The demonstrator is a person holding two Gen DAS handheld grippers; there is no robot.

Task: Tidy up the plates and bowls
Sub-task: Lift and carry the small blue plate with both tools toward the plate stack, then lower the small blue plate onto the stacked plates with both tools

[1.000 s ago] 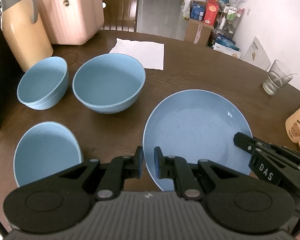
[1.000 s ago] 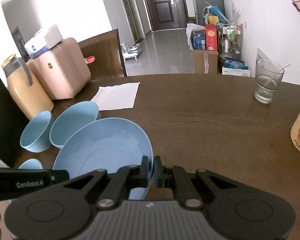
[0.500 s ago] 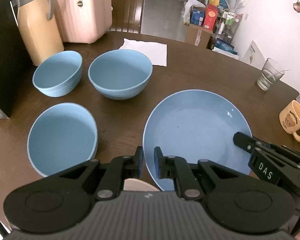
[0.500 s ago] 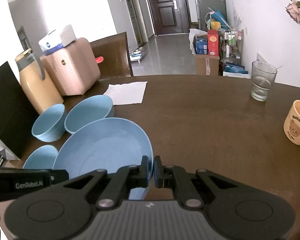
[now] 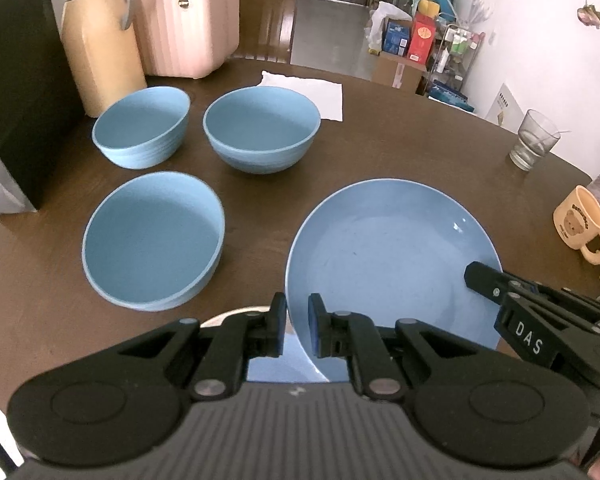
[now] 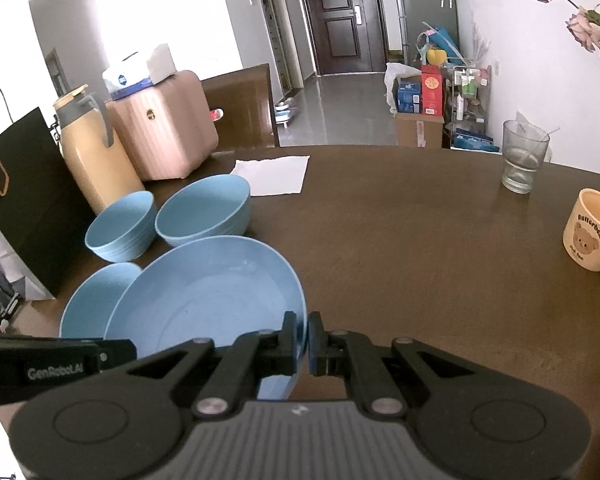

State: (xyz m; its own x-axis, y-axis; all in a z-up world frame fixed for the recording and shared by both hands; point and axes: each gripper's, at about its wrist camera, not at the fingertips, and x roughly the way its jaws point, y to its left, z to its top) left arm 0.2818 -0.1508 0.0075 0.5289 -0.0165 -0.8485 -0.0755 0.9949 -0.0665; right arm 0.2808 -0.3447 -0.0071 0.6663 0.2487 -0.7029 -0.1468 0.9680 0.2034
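A person's left tool is clamped on the near rim of a large blue plate, one finger outside the rim and one inside. The right tool pinches the same plate on its opposite edge, fingers drawn tight on the rim. Held from both sides, the plate sits slightly tilted in the right wrist view. Directly under the plate's near edge, a pale-rimmed blue surface shows between the left tool's fingers; what it is cannot be made out.

Over the past second the plate has kept its place between the two tools. Meanwhile the bench and everything on it have shrunk back in both views. That suggests the plate has been lifted clear of the dark wood and drawn toward the person. The pick-up looks done, and the next step is probably carrying the plate to wherever it is to be set down or stacked.

Left of the plate, the nearest blue bowl stands alone and is now fully in frame. Behind it two more blue bowls stand side by side, close but apart and not yet nested.

Farther back lie a white paper napkin, a tan jug and a pink case. On the right stand a bear mug and a drinking glass, both well away from the bowls.
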